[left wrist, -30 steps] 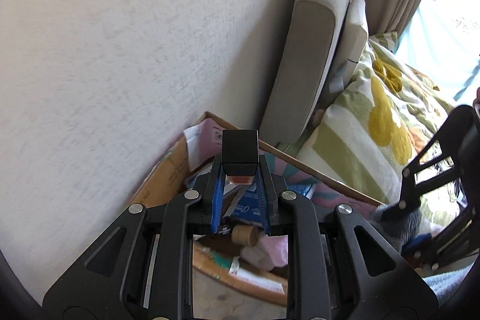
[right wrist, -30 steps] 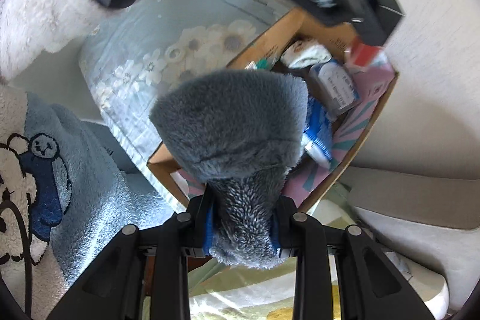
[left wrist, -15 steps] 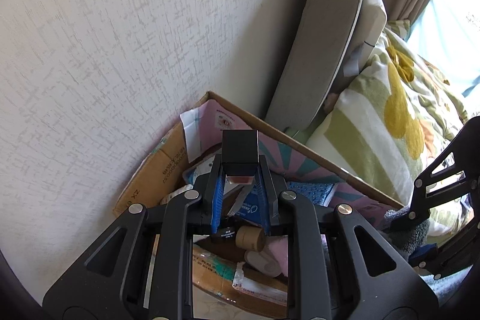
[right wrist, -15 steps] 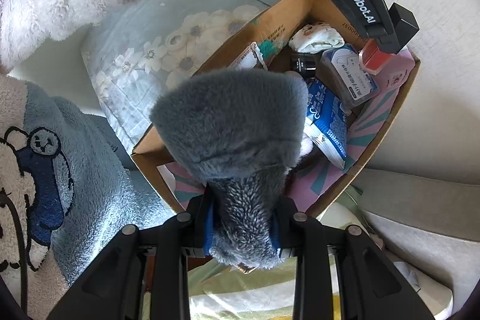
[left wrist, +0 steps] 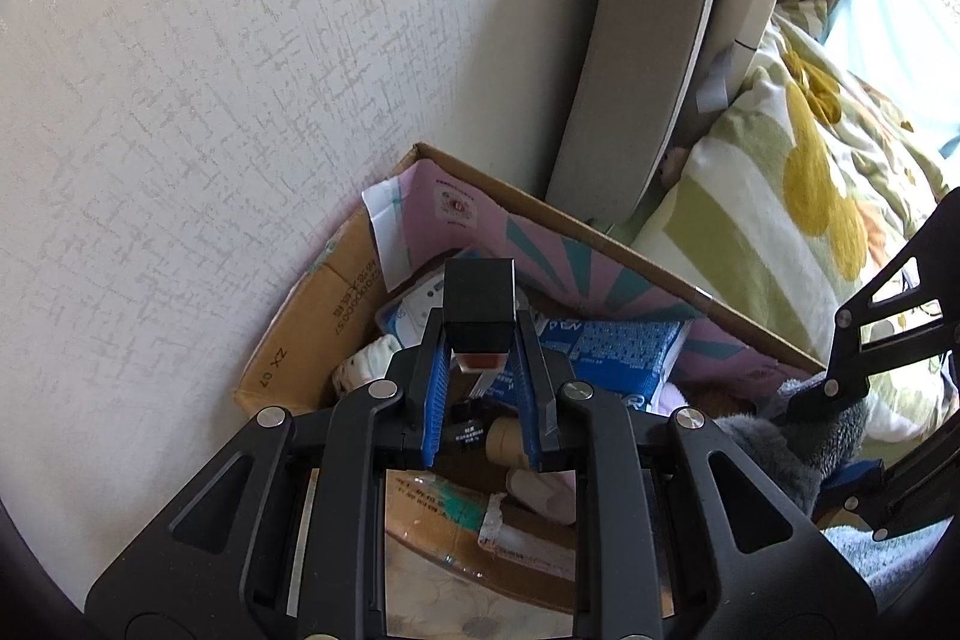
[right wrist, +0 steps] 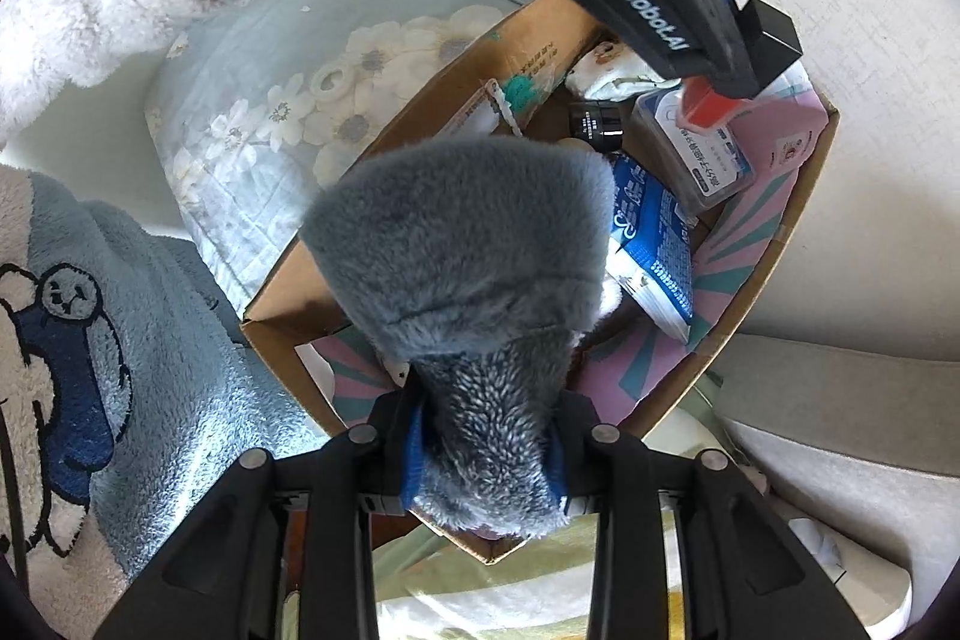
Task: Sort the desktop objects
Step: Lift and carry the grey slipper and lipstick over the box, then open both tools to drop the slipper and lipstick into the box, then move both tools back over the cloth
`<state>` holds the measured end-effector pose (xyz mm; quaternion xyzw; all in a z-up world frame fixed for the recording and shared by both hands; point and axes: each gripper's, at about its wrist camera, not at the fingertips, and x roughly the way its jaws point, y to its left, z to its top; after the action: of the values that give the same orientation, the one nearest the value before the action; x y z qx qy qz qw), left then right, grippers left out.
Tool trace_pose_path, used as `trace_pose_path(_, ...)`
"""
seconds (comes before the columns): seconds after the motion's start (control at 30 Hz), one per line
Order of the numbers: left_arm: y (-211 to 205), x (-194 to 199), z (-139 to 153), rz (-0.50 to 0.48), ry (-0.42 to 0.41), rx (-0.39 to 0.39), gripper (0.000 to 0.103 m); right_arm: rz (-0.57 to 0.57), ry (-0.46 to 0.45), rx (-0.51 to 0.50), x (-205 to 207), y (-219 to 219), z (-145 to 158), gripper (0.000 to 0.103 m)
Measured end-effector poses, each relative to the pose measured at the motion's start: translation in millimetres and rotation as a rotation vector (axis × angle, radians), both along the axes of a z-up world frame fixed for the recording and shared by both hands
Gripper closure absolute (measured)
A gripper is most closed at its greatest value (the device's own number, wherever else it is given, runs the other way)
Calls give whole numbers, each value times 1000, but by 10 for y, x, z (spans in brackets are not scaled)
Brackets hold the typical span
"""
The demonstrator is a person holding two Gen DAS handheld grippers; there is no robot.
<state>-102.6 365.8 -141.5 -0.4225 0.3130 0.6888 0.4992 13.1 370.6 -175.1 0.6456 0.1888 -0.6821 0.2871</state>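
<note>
Left tongs (left wrist: 480,370): I have them pinching a small bottle with a square black cap (left wrist: 479,303) and a red body (left wrist: 479,359); the blue pads press on the body just under the cap, the cap poking out past the tips.
Where the bottle is: over the far left part of the cardboard box (left wrist: 282,358), which sits in the corner against the textured wall (left wrist: 210,100).
How the bottle handles: I judge it light, stiff and a bit slick, possibly glass, so breakable. The grip below the cap looks right to me; the cap's shoulder should stop it sliding out.
Box contents: a blue printed packet (left wrist: 612,355), a grey packet of wipes (right wrist: 696,154), a small black jar (right wrist: 595,123) and a cardboard tube (left wrist: 503,441), all packed close together.
Right tongs (right wrist: 487,445): pinching a grey-blue fluffy slipper (right wrist: 462,244) at its narrow end, the wide end hanging down over the near half of the box. The jaws have just eased apart a little, yet the plush fills the gap between the pads.
How the slipper handles: soft, light, floppy. I reckon it squashes under the pads and cannot break, though pile slips, so the bunched narrow end is the place to hold.
Risk: a dropped bottle could strike the jar.
</note>
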Motion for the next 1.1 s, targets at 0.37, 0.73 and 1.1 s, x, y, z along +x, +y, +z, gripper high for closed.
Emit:
trace_pose_path(0.37,5,-15,20,41,-6,-93,83,4,19,20,24,-36,-30,37)
trace_pose_path(0.73,-325,-61,63,113,32,-89,0,-20,119,42,135,-129,81,6)
trace_pose_path(1.1,-1046,-154,427,198,30,-55,0,-65,179,84,147,-387,385,6)
